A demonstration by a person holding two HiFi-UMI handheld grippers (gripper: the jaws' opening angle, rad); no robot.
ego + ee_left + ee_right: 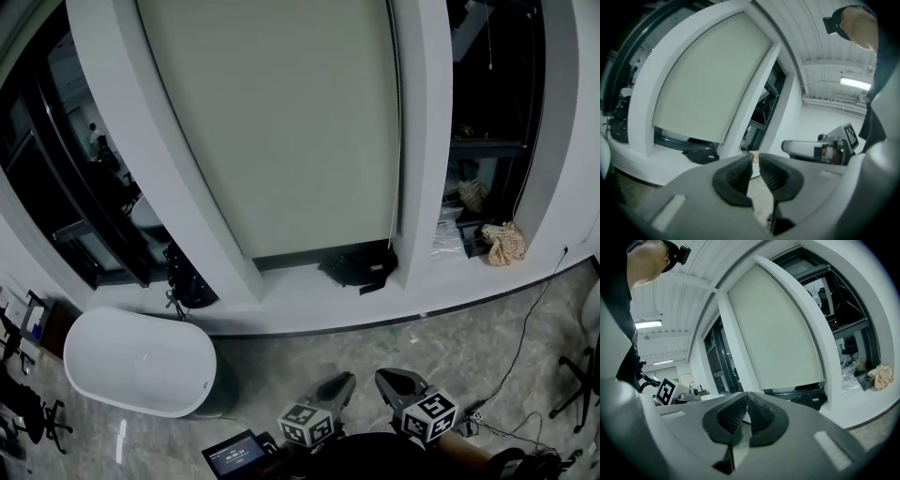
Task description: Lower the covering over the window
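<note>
Head view — A: how far along is this, you reckon?
B: Pretty far, imo. The roller blind (281, 131) covers nearly the whole middle window. Its hem sits just above the sill (309, 298), so there's only a dark strip left under it, with a black bag (361, 267) lying there. A thin pull cord (392, 187) hangs along the blind's right edge. Left gripper (336, 386) and right gripper (398, 380) are low in frame, side by side, well apart from the window and touching nothing.

Left gripper view — A: anything in the jaws?
B: Nope. The pads are a sliver apart, with just floor showing through the gap. The blind's off to the upper left, well away.

Right gripper view — A: and this one?
B: Pressed together, empty. The blind's straight ahead with the cord down its right side, and there's a beige cloth (881, 376) on the sill further right.

A: so what's the step?
B: My guess is it's the last bit of lowering, or it's basically done already. If that strip needs closing, the next move is to go up to the cord, spread one gripper, pinch the cord and pull straight down. It's thin, so easy to miss.
</note>
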